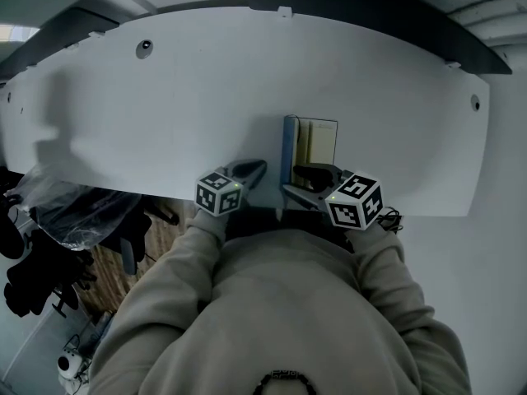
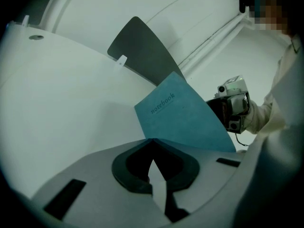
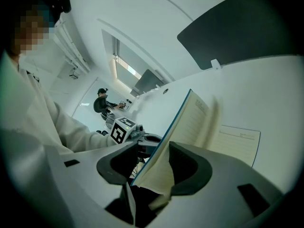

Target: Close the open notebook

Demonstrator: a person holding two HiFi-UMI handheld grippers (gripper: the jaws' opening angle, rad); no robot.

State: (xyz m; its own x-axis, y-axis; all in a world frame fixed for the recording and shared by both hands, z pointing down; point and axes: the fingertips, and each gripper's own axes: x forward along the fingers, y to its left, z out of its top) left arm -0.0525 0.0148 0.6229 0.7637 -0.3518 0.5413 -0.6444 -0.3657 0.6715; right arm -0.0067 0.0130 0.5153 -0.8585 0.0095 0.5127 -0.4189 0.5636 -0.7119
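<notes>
The notebook cover is pinched upright by the right hand-held gripper, apparently for folding shut. The left hand-held gripper is held closed, empty, alongside.

A white curved table spans the scene. Toward its near right, a notebook lies open, its blue cover standing upright at the left. The right gripper meets the notebook's near edge. The left gripper sits just left of it.

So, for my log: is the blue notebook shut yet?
Half open: its blue cover stands upright between the jaws of the right gripper; cream pages lie flat.
</notes>
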